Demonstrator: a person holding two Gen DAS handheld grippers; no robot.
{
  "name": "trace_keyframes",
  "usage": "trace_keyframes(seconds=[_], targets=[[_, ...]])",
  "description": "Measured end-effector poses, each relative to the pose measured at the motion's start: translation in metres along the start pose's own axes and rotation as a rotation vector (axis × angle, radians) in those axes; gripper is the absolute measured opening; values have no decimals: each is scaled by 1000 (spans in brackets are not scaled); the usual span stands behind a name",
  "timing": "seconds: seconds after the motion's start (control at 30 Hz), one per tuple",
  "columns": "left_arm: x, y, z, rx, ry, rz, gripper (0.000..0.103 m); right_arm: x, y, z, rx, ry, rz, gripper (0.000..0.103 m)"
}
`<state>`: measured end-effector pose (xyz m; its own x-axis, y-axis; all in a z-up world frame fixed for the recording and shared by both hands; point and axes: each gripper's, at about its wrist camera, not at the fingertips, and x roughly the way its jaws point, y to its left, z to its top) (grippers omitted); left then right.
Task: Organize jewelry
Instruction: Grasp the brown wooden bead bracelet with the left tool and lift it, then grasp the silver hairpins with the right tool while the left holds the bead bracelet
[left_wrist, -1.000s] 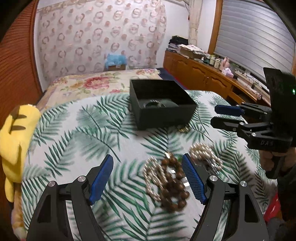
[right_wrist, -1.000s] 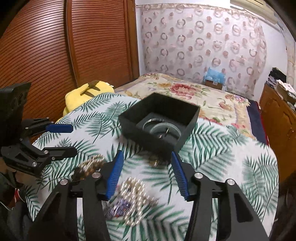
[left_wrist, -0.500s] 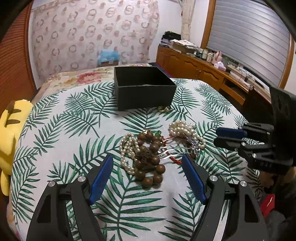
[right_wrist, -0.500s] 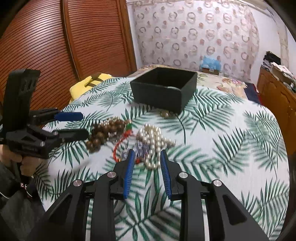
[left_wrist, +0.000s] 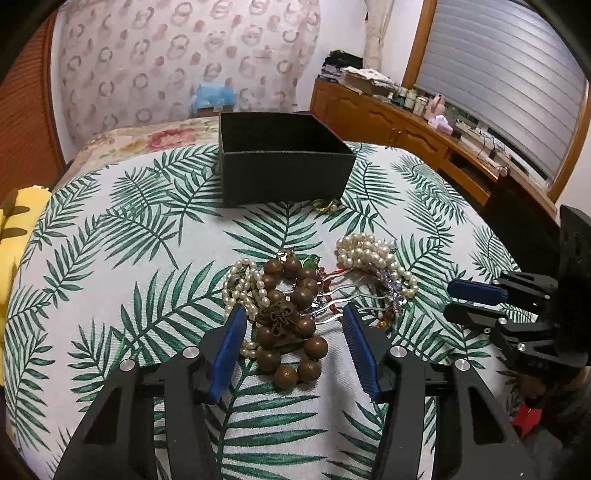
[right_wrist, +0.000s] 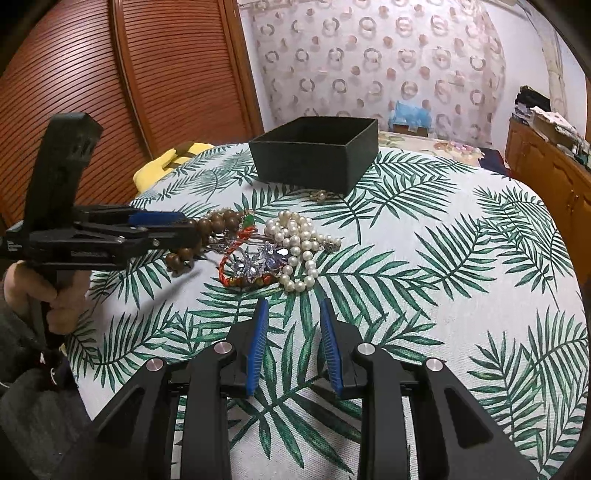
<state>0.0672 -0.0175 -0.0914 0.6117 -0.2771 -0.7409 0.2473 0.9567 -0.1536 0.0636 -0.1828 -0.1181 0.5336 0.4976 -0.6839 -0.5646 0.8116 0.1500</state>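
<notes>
Two pearl strands flank one string of round brown wooden beads (left_wrist: 291, 321) heaped on the palm-print cloth (left_wrist: 122, 236), before one black box (left_wrist: 284, 162). My left gripper (left_wrist: 293, 325) gapes around the beads; my right gripper (right_wrist: 291, 321) hovers empty, jaws narrowly apart.

A brown wooden bead bracelet (left_wrist: 291, 321) is heaped near the tablecloth's (left_wrist: 122, 266) front edge, touching a small pearl strand (left_wrist: 240, 284). A larger pearl necklace (left_wrist: 369, 254) is piled just beside. An open black box (left_wrist: 284, 173) is set upright farther back.
</notes>
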Motion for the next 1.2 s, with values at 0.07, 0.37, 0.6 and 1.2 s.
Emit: trace_keyframes(seconds=[0.07, 0.37, 0.6, 1.2], targets=[[2, 1, 0, -1, 5, 6, 51, 1, 2, -1, -4, 1, 2, 31], [-1, 4, -2, 7, -4, -13, 21, 3, 1, 0, 3, 13, 15, 31], [-31, 3, 1, 7, -89, -15, 21, 4, 2, -1, -5, 21, 10, 31], [-91, -8, 10, 33, -245, -9, 21, 10, 8, 27, -82, 15, -9, 31]])
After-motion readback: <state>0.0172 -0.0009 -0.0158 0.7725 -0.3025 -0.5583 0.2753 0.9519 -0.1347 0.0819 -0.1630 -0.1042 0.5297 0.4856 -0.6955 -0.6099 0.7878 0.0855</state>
